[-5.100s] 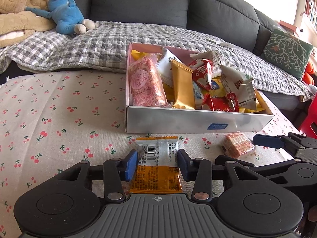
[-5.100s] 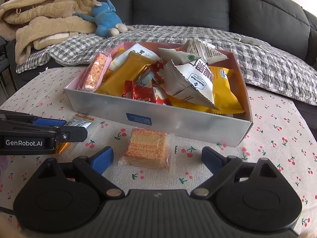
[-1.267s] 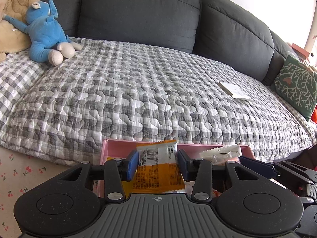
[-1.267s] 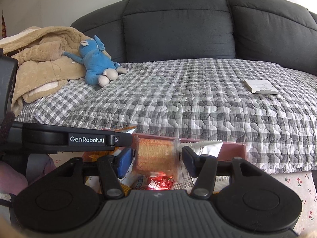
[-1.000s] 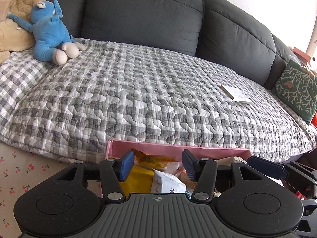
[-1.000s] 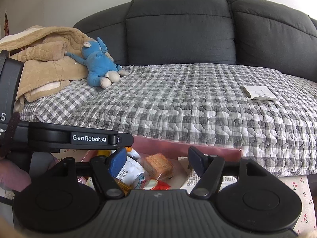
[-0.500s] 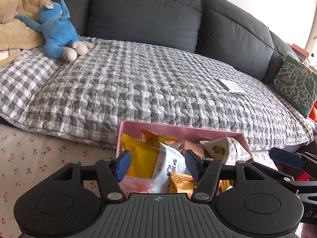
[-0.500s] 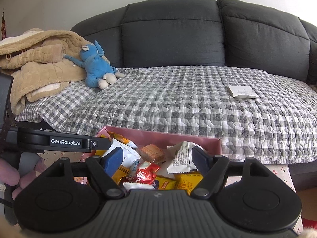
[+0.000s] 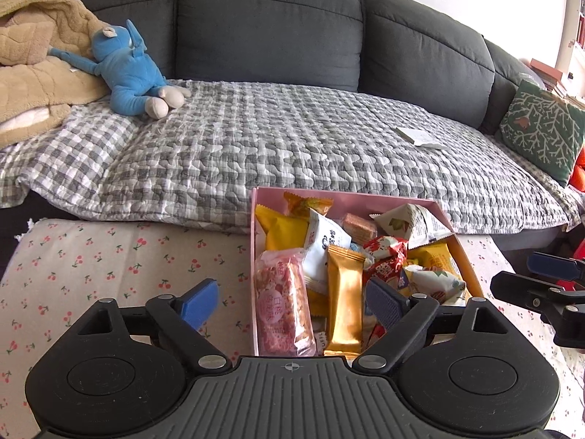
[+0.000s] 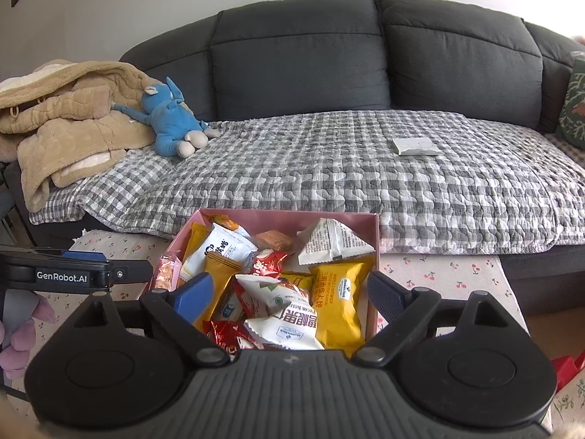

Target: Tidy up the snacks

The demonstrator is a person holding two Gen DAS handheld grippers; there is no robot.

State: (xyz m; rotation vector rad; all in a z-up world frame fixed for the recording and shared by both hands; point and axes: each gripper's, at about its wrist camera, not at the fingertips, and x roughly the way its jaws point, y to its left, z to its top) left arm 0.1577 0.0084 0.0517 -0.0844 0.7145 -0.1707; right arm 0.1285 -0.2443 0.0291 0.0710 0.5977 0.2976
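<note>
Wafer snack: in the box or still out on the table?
In the box: the wafer snack lies among packets near the far wall of the pink box.

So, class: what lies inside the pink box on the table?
The pink box holds piled snack packets: a wafer block, a yellow bag, a triangular white pack. The box floor and the lower packets are covered.

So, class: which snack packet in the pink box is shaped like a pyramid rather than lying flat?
The white triangular packet with printed text, at the box's far right corner; the other packets are flat pillows or bars.
</note>
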